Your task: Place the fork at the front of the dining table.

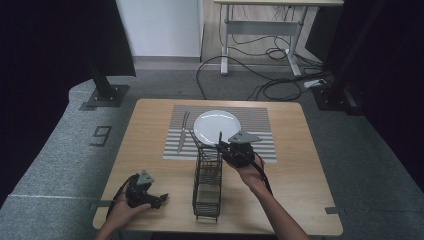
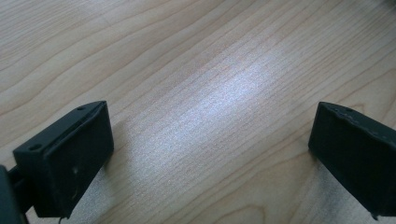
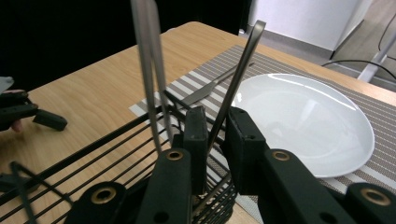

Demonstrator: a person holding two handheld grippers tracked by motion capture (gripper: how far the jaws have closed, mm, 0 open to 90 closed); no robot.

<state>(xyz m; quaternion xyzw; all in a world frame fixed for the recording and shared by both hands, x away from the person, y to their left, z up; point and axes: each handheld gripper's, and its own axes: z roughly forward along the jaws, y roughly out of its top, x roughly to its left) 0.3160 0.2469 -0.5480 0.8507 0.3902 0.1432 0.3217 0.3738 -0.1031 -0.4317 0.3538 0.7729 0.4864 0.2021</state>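
High view, left to right: the left gripper (image 1: 161, 199) rests at the lower left of the wooden table (image 1: 300, 200), jaws spread and holding nothing; a knife (image 1: 182, 131) lies on the striped placemat (image 1: 260, 117) left of the white plate (image 1: 216, 126); a black wire rack (image 1: 207, 182) stands at centre, and the right gripper (image 1: 220, 146) meets its far upper corner from the right. The left gripper view adds that both spread jaws hover just above bare wood grain. The right gripper view resolves what the high view leaves too small: two metal utensil handles rise from the rack, one upright at upper left (image 3: 148, 70), and a slanted handle (image 3: 238, 74) passes between the nearly closed jaws, which pinch it; the plate lies at right (image 3: 308, 121), the knife (image 3: 210, 86) beyond the rack, and the left gripper sits at the far left edge (image 3: 49, 120).
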